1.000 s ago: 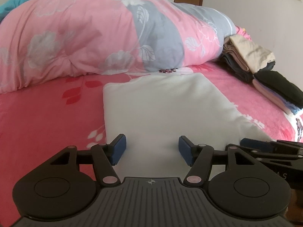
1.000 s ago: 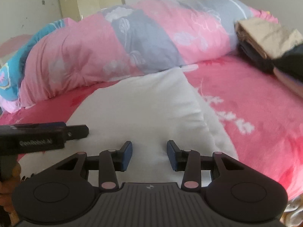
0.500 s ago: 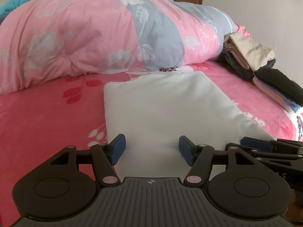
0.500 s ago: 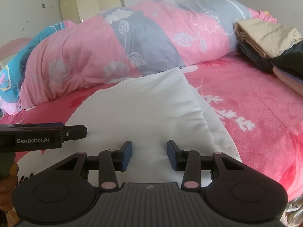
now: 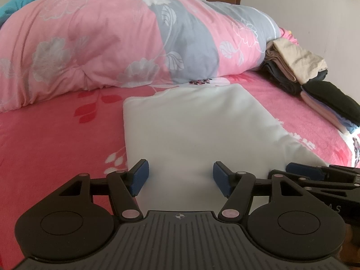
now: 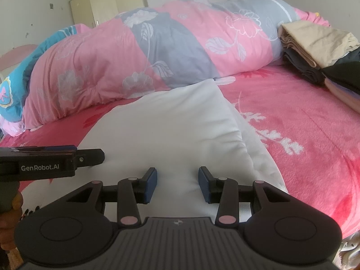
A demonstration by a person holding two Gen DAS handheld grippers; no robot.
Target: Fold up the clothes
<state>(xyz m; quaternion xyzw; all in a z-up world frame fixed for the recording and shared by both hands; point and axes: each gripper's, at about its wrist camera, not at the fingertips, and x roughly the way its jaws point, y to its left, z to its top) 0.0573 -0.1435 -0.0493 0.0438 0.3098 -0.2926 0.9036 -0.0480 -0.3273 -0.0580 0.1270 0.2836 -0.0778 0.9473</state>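
White garment (image 5: 191, 130) lying lengthwise straight ahead of both the left gripper (image 5: 180, 177) and right gripper (image 6: 177, 184), near edge beneath their parted, empty fingers, both equally near.

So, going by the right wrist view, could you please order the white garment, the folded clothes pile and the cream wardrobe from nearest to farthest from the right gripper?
1. White garment: directly below the right gripper.
2. Folded clothes pile: far right on the bed.
3. Cream wardrobe: back left, against the wall.
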